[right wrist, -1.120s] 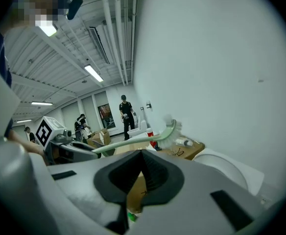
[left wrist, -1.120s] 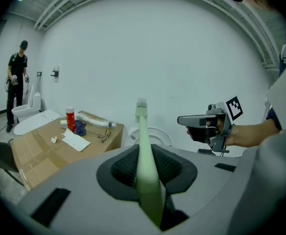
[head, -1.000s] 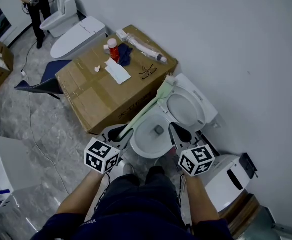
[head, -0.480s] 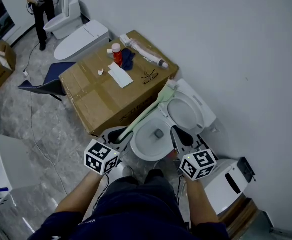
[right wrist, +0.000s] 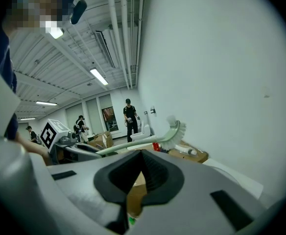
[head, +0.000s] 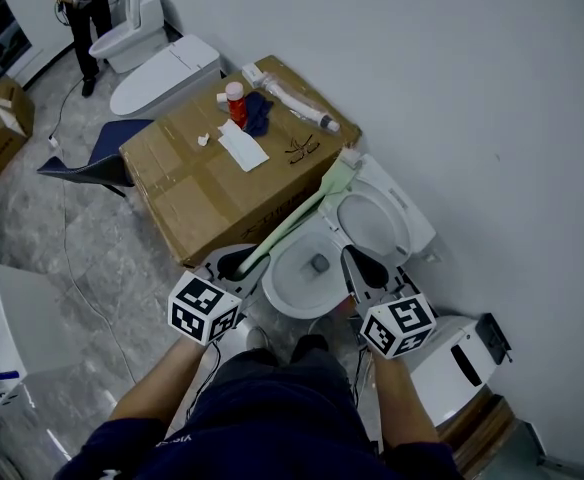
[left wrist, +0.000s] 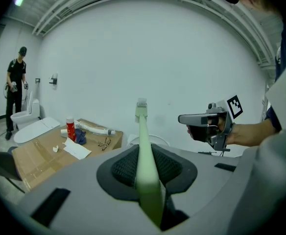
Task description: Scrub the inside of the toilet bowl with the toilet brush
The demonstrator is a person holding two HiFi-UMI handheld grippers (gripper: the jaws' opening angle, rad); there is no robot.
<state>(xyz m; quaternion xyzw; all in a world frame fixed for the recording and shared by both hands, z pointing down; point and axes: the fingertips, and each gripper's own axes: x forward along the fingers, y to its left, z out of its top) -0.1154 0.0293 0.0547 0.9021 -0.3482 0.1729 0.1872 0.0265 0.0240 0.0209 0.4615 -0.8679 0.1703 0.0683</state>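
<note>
Floor (head: 62, 258) in grey marbling, white wall (head: 472, 88), cardboard box (head: 192, 198) beside toilet bowl (head: 277, 293)

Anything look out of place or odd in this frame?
Mildly odd: the toilet brush, clamped in the left gripper, points up and away, its bristle head near the cardboard box corner, not inside the toilet bowl. Nothing looks spilled or broken.
</note>
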